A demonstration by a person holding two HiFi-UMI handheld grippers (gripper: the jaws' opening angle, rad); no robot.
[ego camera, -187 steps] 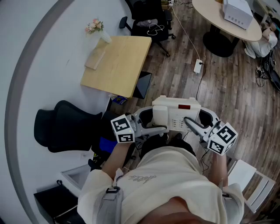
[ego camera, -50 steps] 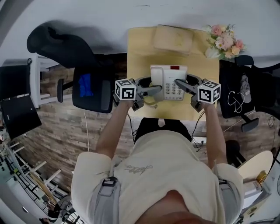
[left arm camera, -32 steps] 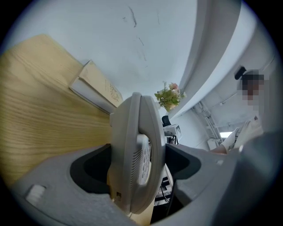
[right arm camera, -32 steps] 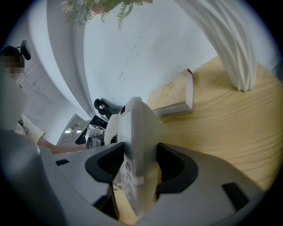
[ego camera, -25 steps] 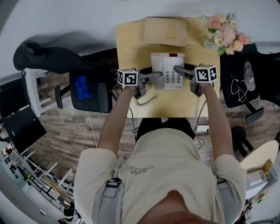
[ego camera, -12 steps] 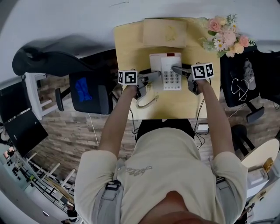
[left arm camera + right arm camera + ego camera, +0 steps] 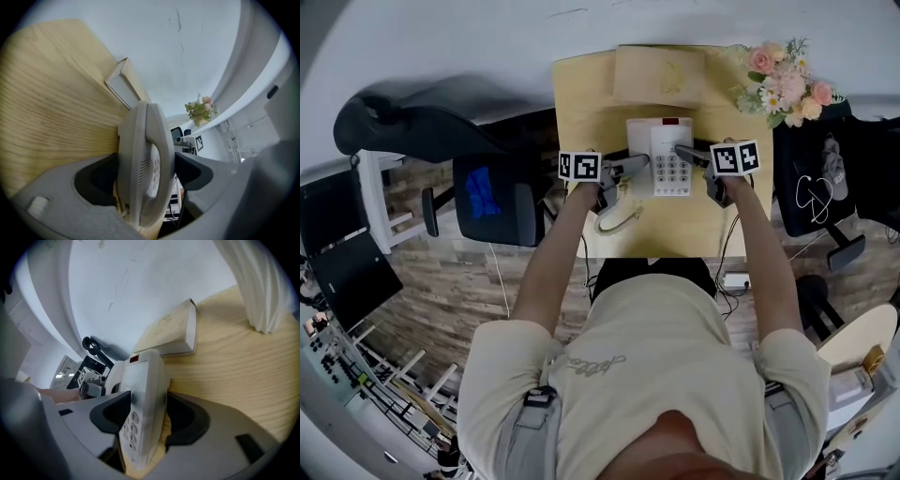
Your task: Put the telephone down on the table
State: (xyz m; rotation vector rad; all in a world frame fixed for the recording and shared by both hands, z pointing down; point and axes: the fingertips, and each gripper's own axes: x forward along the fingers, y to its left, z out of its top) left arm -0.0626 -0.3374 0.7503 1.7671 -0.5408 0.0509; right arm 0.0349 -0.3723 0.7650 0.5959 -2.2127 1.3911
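You've got the telephone over the table now, top centre of the head view, just below the flat beige box. 7.5 s ago you were carrying it over the floor w/ the table at upper left. In the last 2 s it has gone from the near edge to mid-table. Vs 0.5 s ago it barely shifts, so the carry looks done.

L gripper is clamped on the handset side, R gripper on the keypad side. Each gripper view shows both jaws pressed against the white body, no gap. Wood grain runs right up to the base in both gripper views, so it's prob resting or just off; can't tell for sure.

Coiled cord lies loose on the wood, lower left of the phone. Flowers sit upper right, apart from your R side.

Judgement: placement approx complete. What's left is to confirm the base sits flat, then let both sides go evenly so it doesn't tip or drag.
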